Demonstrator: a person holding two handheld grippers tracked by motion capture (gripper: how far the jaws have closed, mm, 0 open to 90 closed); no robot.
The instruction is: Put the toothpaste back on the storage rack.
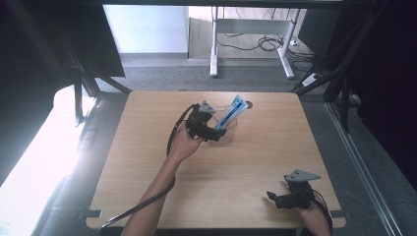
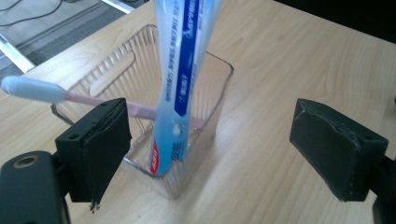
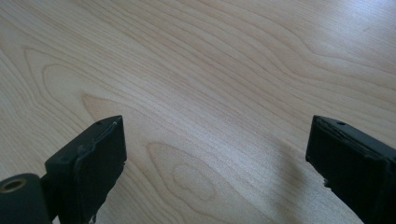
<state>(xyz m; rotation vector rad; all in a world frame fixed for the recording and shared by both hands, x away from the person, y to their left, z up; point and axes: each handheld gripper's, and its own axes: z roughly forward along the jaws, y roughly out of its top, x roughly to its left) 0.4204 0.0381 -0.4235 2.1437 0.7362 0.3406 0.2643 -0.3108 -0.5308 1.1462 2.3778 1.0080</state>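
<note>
A clear ribbed plastic container [image 2: 219,70] stands near the middle of the wooden table [image 1: 275,162]. A blue and white toothpaste tube [image 2: 180,84] leans upright inside it, top end tilted to the far right in the high view [image 1: 232,111]. A pink toothbrush [image 2: 32,89] with a pale head lies across the container, its head sticking out over the rim. My left gripper [image 2: 210,149] is open just in front of the container [image 1: 230,133], its pads touching nothing. Near the table's front right corner, my right gripper [image 1: 272,197] is open over bare wood [image 3: 217,163].
Beyond the table's far edge, on grey carpet, stand the white legs of a desk [image 1: 214,49] with loose cables [image 1: 268,43]. Dark frame struts [image 1: 339,78] flank both back corners. A black cable [image 1: 142,204] trails from the left gripper off the front edge.
</note>
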